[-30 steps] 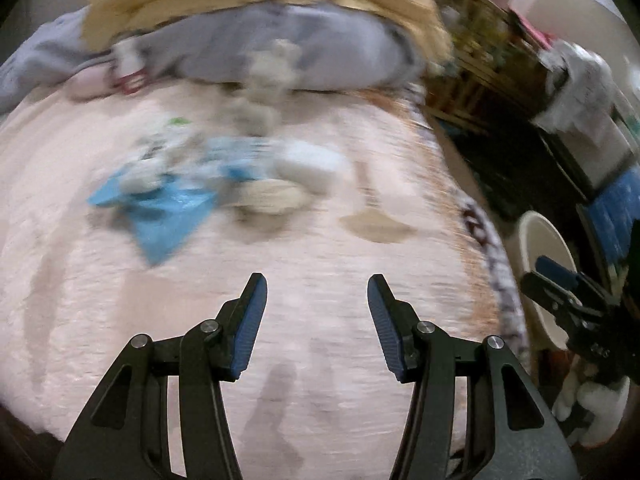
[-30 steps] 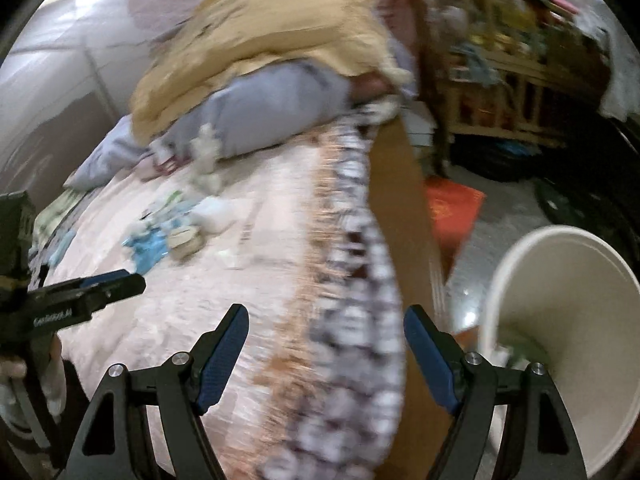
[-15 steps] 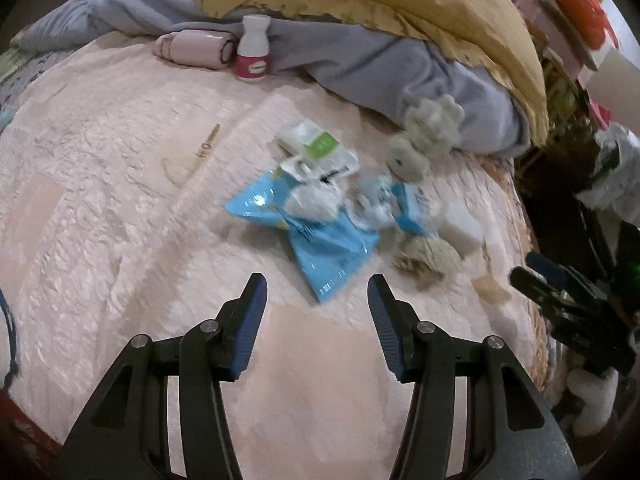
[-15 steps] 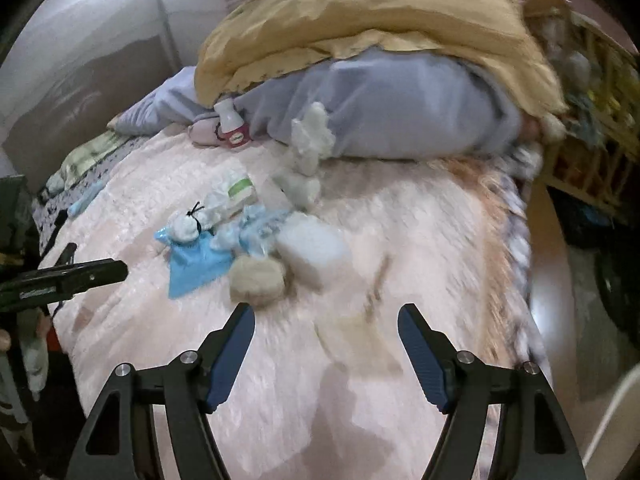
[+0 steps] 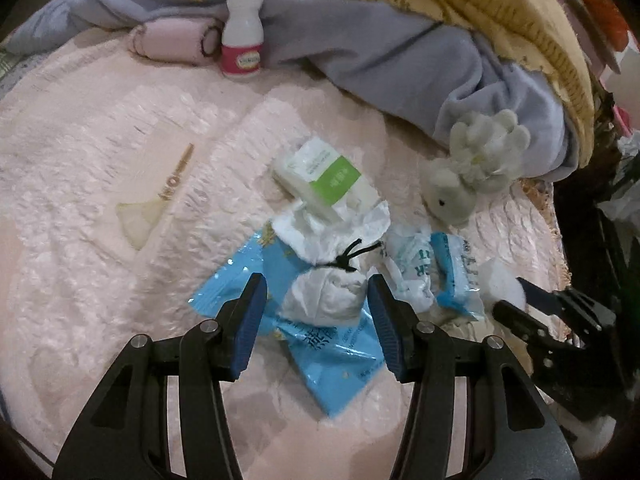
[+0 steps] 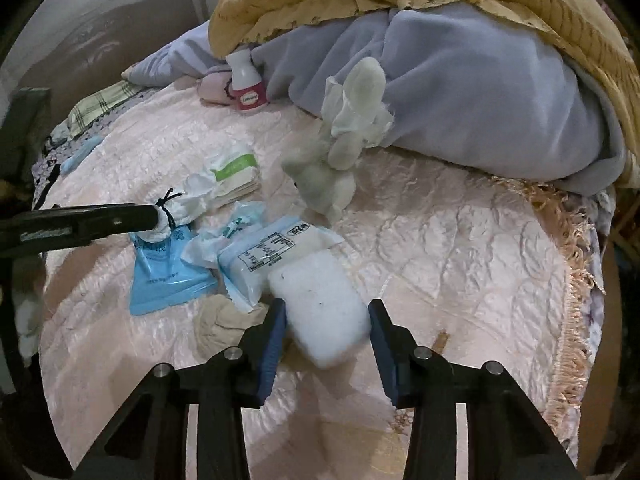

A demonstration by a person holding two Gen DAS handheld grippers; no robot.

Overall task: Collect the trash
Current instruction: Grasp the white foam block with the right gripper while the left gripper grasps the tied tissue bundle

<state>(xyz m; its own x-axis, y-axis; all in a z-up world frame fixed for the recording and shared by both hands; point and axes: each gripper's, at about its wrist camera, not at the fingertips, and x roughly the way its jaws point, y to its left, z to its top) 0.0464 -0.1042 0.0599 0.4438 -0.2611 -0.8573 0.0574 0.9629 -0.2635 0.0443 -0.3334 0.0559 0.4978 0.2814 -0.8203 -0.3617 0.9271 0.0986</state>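
A pile of trash lies on the pink bedspread (image 5: 100, 200). My left gripper (image 5: 318, 300) straddles a white tied pouch (image 5: 326, 296) that rests on a blue wrapper (image 5: 332, 356). Its jaws are closing, the right pad is at the pouch and a gap remains on the left. My right gripper (image 6: 326, 320) is closing on a white foam block (image 6: 320, 304), with both pads against its sides. Beside the block lie a labelled white packet (image 6: 260, 264) and a crumpled brown paper (image 6: 224, 324). The left gripper's fingers (image 6: 152, 216) also show in the right wrist view.
A green-labelled tissue pack (image 5: 328, 178), a plush toy (image 5: 472, 172), a white bottle (image 5: 242, 36) and a pink roll (image 5: 168, 40) lie further back. Grey and yellow blankets (image 5: 400, 56) are heaped behind. The fringed bed edge (image 6: 572, 280) is at the right.
Both grippers swung from the bed's edge and the white bin over to the trash pile and sank. The right jaws narrowed around the foam block; the left now straddles the pouch.
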